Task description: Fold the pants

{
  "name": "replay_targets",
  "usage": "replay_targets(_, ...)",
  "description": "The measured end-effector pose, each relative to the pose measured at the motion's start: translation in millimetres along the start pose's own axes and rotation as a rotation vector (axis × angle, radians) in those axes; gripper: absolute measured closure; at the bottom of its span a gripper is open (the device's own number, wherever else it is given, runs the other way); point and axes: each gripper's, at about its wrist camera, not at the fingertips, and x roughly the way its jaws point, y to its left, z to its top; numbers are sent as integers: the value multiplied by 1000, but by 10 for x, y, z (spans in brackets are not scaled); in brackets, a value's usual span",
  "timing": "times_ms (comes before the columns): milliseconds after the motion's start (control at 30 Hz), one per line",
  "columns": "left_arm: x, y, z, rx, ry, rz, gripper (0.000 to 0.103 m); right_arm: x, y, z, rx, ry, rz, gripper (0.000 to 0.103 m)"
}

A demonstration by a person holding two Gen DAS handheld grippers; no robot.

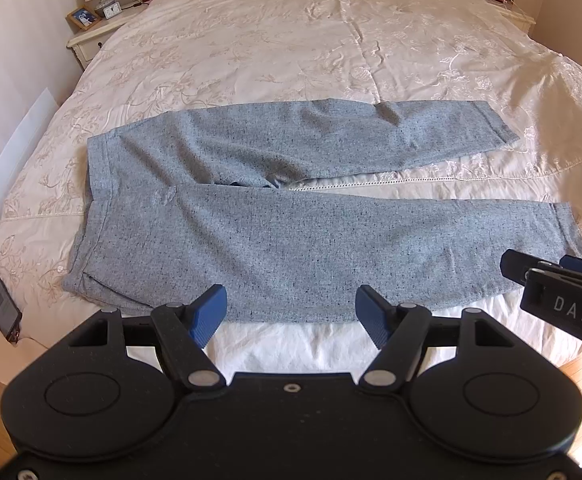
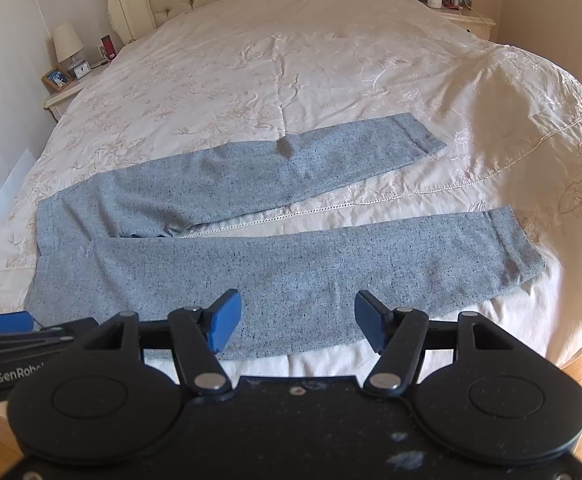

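Pants [image 1: 291,216] of speckled grey knit lie flat across the near part of the bed [image 1: 291,40], filling the middle of both frames, waistband at the left, the two legs running to the right with a narrow wedge of bedspread showing between them. My left hand-held gripper [image 1: 289,312] hovers at the lower centre of its view, jaws spread wide, just over the near edge of the closer leg and gripping nothing. My right hand-held gripper [image 2: 297,320] sits the same way in its own view, jaws spread and empty, above that same near leg. No fold looks started yet. What worries me: the knit is soft, so pinching only the top layer could leave the underside dragging and bunching. The legs also splay apart, so a careless fold may land crooked. A phone [image 1: 1,306] rests at the lower left, near the waistband corner.
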Motion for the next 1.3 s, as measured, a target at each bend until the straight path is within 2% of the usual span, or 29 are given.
replay_targets(667, 37, -8, 20, -3, 8, -2, 31, 11, 42, 8, -18, -2, 19, 37)
replay_targets(833, 40, -43, 18, 31, -14, 19, 31, 17, 61, 12, -30, -20, -5, 36)
replay_targets(967, 78, -31, 11, 25, 2, -8, 31, 7, 71, -5, -41, -73, -21, 37)
replay_targets(1167, 210, 69, -37, 4, 49, 5, 31, 98, 67, -91, -28, -137, -87, 37)
replay_targets(1300, 340, 207, -4, -29, 78, 7, 31, 359, 22, -68, -3, -36, -57, 37)
